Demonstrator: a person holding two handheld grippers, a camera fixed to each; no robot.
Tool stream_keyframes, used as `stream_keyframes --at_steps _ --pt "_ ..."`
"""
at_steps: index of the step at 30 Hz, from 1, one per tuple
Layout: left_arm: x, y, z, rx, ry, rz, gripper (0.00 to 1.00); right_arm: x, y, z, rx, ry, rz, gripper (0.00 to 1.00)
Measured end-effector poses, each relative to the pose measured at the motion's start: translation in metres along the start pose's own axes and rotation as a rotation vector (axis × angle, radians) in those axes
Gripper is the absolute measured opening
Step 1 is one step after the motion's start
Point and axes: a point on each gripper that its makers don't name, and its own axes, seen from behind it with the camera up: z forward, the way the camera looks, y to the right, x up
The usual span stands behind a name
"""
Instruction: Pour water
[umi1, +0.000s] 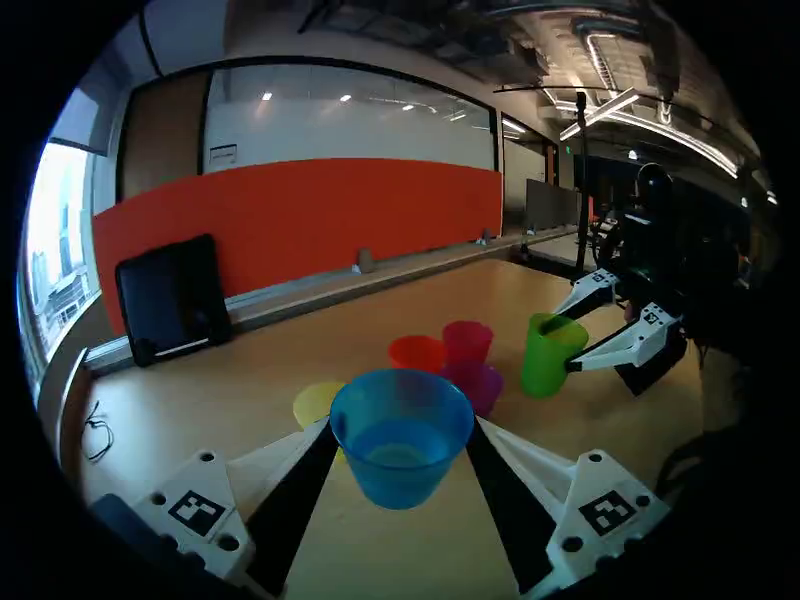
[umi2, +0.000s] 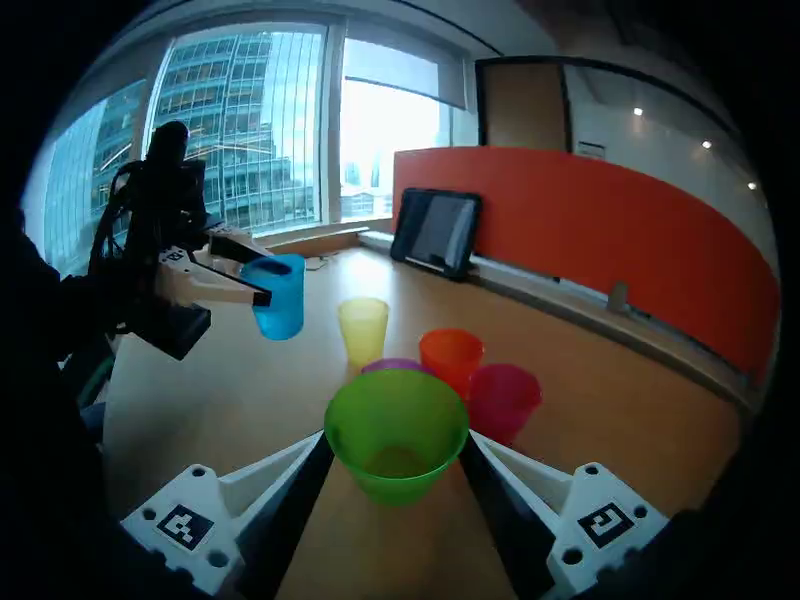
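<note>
Two cups are held up over a cluster of four on the desk.

In the left gripper view the purple cup (umi1: 487, 385) is mostly hidden behind the blue cup (umi1: 400, 470), and the yellow cup (umi2: 362, 330) shows just a sliver there. Whether the green cup (umi2: 397, 455) holds any water is hard to tell. The water (umi1: 398, 455) lies shallow in the bottom of the blue cup. The left tongs (umi1: 402, 430) are closed on the blue cup's sides, upright and off the desk (umi2: 620, 400). The right tongs (umi2: 397, 440) grip the green cup the same way. The two held cups are well apart, facing each other across the yellow, orange (umi2: 450, 355), pink (umi2: 503, 400) and purple cups. Bare wood spreads around the cluster. The desk's far edge meets an orange partition (umi2: 620, 230), where a tablet (umi2: 437, 232) leans.
</note>
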Motion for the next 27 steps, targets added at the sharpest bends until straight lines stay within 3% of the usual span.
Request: stream_keyframes --at_steps 13,27 --pt "0.050 0.000 -0.030 0.011 0.153 -0.022 0.87 0.064 -0.011 -0.009 -0.018 0.137 -0.039 0.91" --pt "0.078 0.011 -0.045 -0.006 0.219 0.005 0.87 0.114 -0.015 -0.017 -0.030 0.255 -0.066 0.91"
